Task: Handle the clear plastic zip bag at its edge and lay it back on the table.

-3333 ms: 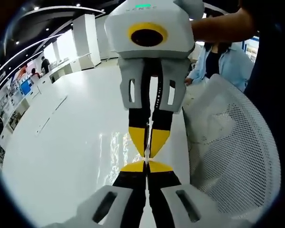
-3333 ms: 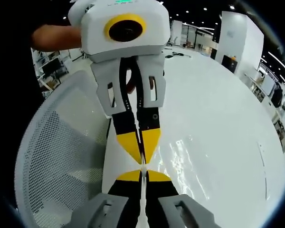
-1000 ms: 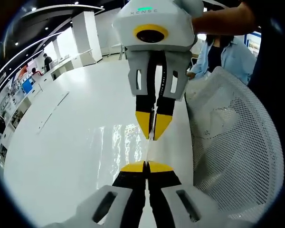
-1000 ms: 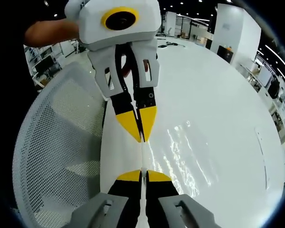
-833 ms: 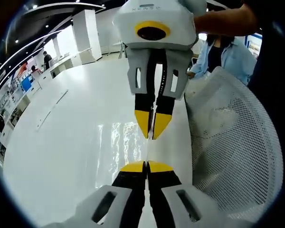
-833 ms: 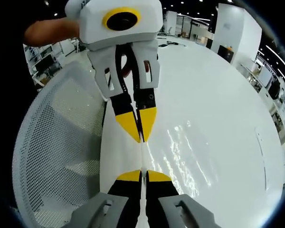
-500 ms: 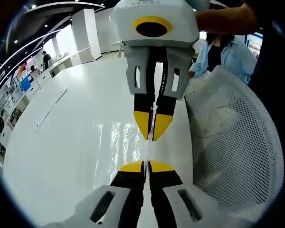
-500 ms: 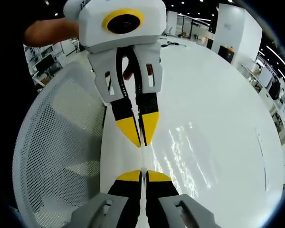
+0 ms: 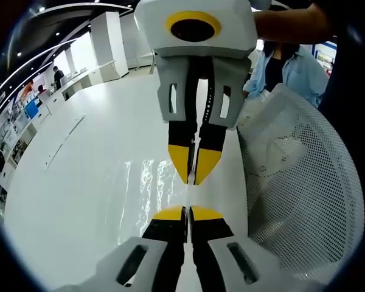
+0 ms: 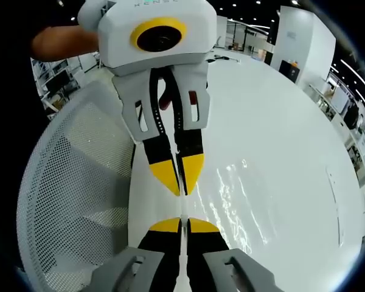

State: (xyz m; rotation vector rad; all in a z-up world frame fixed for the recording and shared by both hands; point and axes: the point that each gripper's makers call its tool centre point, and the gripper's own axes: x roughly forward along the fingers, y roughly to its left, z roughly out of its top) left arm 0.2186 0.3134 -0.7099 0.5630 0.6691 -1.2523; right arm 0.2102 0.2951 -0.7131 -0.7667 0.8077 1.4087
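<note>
Two grippers face each other tip to tip, each pinched narrow on the top edge of the clear plastic zip bag (image 9: 151, 182), presumably to hold it taut above the white table (image 9: 79, 176). Left gripper (image 9: 187, 211) sits nearest in its own view, right gripper (image 9: 191, 173) beyond (the film shows mostly as glints). Farther right, a mesh chair back (image 9: 298, 201), then a seated person (image 9: 280, 76); right gripper view shows a hand (image 10: 64, 42) instead.

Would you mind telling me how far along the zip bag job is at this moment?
Done: the edge is gripped. The left gripper and the right gripper are each shut on the clear plastic zip bag, tip facing tip. In hand: its edge is held between them, over the white table. Left: lowering it flat and opening both jaws.
</note>
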